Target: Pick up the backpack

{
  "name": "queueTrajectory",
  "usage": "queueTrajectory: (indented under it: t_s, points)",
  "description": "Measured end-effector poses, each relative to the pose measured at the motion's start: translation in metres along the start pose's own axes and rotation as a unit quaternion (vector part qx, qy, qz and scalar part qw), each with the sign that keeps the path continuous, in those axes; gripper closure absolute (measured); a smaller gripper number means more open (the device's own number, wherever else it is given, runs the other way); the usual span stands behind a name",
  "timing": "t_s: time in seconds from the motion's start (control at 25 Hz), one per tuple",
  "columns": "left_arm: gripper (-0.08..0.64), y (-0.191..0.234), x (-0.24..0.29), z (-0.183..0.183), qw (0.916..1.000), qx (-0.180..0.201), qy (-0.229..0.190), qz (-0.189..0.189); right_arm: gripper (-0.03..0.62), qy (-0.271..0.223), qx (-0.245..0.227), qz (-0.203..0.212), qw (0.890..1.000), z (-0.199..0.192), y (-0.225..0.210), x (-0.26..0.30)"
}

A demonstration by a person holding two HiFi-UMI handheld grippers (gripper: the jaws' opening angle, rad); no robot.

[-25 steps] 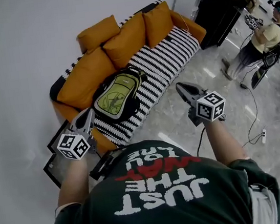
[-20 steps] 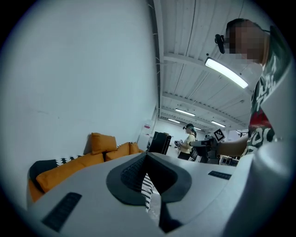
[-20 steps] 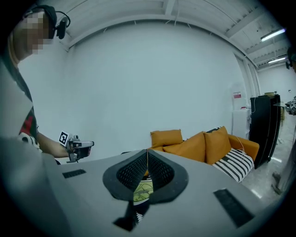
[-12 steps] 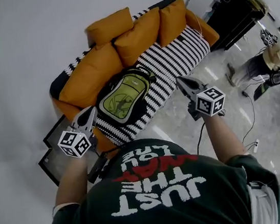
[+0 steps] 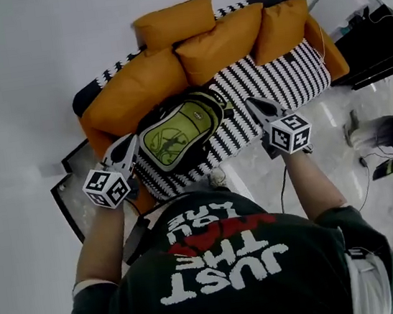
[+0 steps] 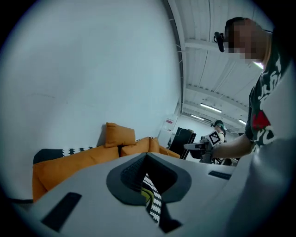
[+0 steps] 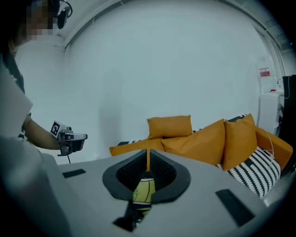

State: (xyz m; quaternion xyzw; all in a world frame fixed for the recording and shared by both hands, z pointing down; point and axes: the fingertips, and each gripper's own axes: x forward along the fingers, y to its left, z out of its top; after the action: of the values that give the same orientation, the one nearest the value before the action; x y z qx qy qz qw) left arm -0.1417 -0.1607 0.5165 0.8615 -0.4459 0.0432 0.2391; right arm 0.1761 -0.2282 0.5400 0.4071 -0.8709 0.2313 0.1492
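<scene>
Shirt (image 5: 236, 285): we note dark green, white and red lettering | sleeves (image 5: 91, 312): short | left gripper (image 5: 128, 144), right gripper (image 5: 254, 104): grey, marker cubes (image 5: 106, 188).

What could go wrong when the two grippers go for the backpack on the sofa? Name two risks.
1. Both the left gripper and the right gripper have their jaws together. Unless they open in time, they may just shove the backpack into the orange cushion behind it.
2. The backpack lies on a striped cover; a low grab might pinch the cover too.
</scene>
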Motion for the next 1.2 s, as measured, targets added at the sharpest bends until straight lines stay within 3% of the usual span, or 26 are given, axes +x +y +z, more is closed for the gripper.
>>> queueTrajectory:
  t_s: [0.12, 0.28, 0.6, 0.68, 0.8, 1.2]
  points:
    - [0.554, -0.003, 0.027, -0.005, 0.9997, -0.015, 0.007, 0.018, 0.560, 0.023, -0.010, 0.012, 1.000, -0.004, -0.030, 0.031]
    - [0.554, 0.002, 0.068, -0.022, 0.9995, -0.020, 0.025, 0.007, 0.560, 0.055, -0.031, 0.007, 0.998, -0.024, -0.060, 0.073]
    - [0.555, 0.034, 0.132, -0.105, 0.9957, -0.046, 0.076, -0.028, 0.557, 0.142, -0.031, -0.016, 0.989, -0.117, -0.114, 0.164]
    - [0.554, 0.043, 0.144, -0.124, 0.9949, -0.054, 0.080, -0.031, 0.546, 0.166, -0.034, -0.017, 0.985, -0.144, -0.126, 0.185]
    - [0.554, 0.056, 0.159, -0.152, 0.9936, -0.069, 0.084, -0.030, 0.472, 0.204, -0.029, -0.015, 0.978, -0.185, -0.143, 0.215]
    - [0.554, 0.087, 0.179, -0.209, 0.9910, -0.102, 0.084, -0.016, 0.436, 0.308, -0.080, -0.019, 0.948, -0.287, -0.193, 0.287]
